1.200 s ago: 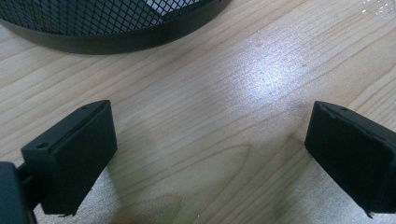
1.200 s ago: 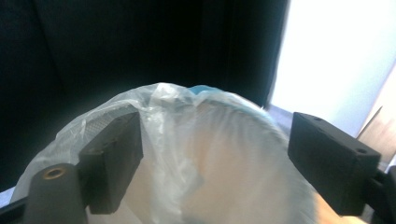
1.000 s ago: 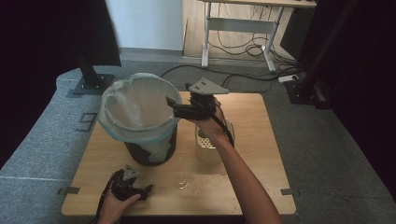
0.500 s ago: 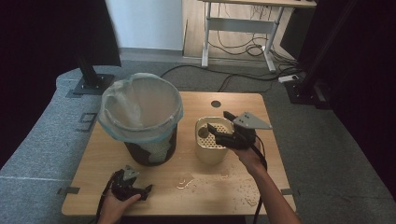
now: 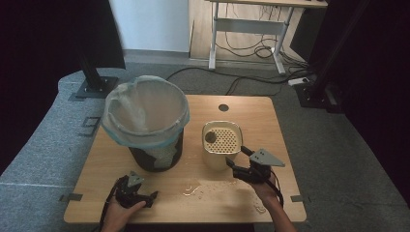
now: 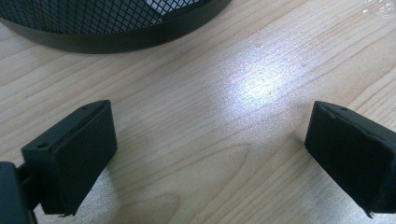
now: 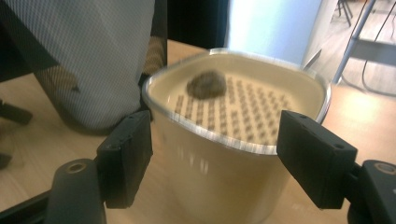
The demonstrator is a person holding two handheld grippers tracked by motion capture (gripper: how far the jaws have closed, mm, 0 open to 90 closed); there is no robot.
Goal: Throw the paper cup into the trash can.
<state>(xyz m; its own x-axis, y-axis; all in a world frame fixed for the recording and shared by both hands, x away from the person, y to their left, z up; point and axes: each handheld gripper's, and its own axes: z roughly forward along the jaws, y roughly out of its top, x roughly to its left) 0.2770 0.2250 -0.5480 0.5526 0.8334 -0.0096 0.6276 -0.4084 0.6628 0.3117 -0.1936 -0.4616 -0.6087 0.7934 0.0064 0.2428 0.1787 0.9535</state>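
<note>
Two grippers, both w/ fingers wide: right gripper just beside tub, right of bin; left gripper idle near bin. Step prob. grasping tub; next: close on rim.

Dim room, glare, slight blur

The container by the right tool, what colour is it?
Cream container with a perforated insert, best seen in the right gripper view.

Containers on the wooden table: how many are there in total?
2. The mesh bin, lined with a bag, stands at the left; the cream container with a perforated insert stands to its right, before the right gripper.
</note>
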